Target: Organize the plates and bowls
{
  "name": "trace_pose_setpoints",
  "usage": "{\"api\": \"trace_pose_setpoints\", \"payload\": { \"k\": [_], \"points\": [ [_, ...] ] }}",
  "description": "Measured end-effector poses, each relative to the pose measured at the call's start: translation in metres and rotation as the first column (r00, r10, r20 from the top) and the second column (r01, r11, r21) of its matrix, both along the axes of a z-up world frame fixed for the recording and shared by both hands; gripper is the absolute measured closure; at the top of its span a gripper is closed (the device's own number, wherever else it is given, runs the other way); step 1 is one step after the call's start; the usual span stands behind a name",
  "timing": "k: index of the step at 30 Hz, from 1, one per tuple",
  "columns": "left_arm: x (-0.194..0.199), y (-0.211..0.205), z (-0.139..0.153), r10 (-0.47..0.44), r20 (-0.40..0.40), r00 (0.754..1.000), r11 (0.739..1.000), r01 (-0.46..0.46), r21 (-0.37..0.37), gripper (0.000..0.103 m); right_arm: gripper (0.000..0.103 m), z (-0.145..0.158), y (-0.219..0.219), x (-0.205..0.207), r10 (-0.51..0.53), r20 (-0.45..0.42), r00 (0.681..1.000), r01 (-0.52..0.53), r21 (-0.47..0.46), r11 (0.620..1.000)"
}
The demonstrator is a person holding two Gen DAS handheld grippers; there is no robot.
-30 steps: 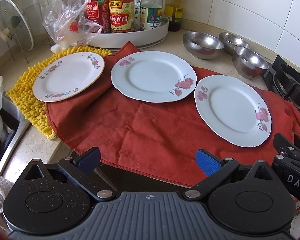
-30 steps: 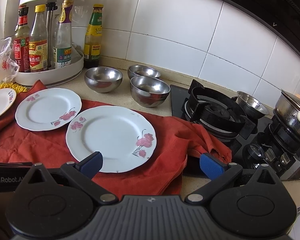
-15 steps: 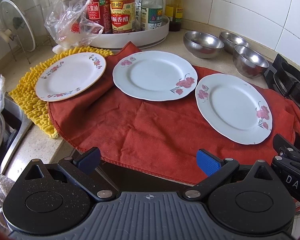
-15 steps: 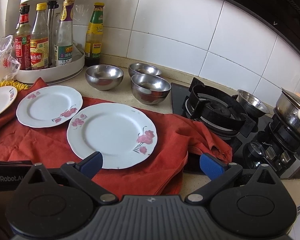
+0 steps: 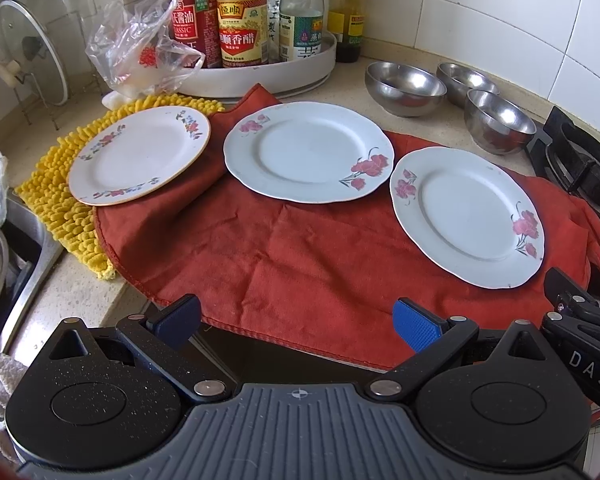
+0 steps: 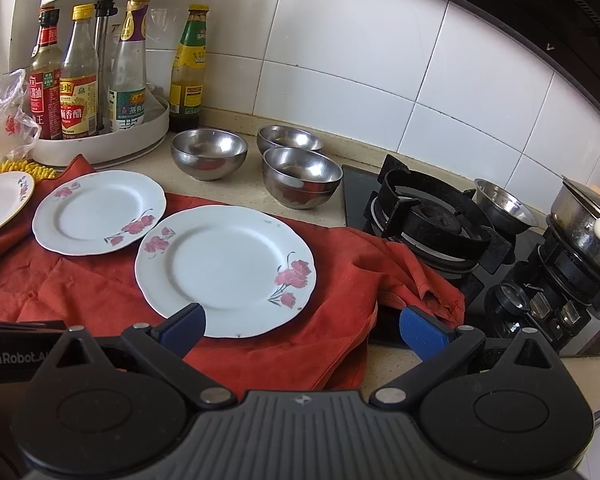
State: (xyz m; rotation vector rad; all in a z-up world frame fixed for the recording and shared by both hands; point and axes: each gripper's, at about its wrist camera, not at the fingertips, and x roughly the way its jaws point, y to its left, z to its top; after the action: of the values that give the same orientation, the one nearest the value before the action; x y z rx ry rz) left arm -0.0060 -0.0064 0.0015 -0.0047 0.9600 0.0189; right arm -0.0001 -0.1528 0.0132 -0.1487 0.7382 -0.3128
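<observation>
Three flowered plates lie in a row on the counter: a small cream one (image 5: 140, 154) on a yellow mat, a middle white one (image 5: 308, 152) and a right white one (image 5: 466, 216) on a red cloth (image 5: 284, 256). Three steel bowls (image 5: 405, 87) stand behind them. My left gripper (image 5: 296, 318) is open and empty at the cloth's front edge. My right gripper (image 6: 302, 326) is open and empty, just before the right plate (image 6: 224, 270). The middle plate (image 6: 98, 212) and the bowls (image 6: 302, 176) also show in the right wrist view.
A white turntable with sauce bottles (image 5: 256, 68) and a plastic bag (image 5: 140, 52) stand at the back. A sink (image 5: 4, 248) lies at the left. A gas hob (image 6: 432, 220) with a steel pot (image 6: 588, 216) is at the right.
Both grippers have moved slightly forward toward the plates. Both stay open and nothing on the counter has moved.
</observation>
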Motion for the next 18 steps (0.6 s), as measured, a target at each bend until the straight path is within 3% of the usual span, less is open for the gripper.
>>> {"api": "trace_pose_setpoints", "payload": {
  "k": [18],
  "points": [
    [0.0028,0.0076,-0.0046,-0.024,-0.027,0.999,0.999,0.023,-0.025,0.0,0.001,-0.0056,0.0034,0.0035,-0.015,-0.02,1.0,0.015,0.005,1.0]
  ]
}}
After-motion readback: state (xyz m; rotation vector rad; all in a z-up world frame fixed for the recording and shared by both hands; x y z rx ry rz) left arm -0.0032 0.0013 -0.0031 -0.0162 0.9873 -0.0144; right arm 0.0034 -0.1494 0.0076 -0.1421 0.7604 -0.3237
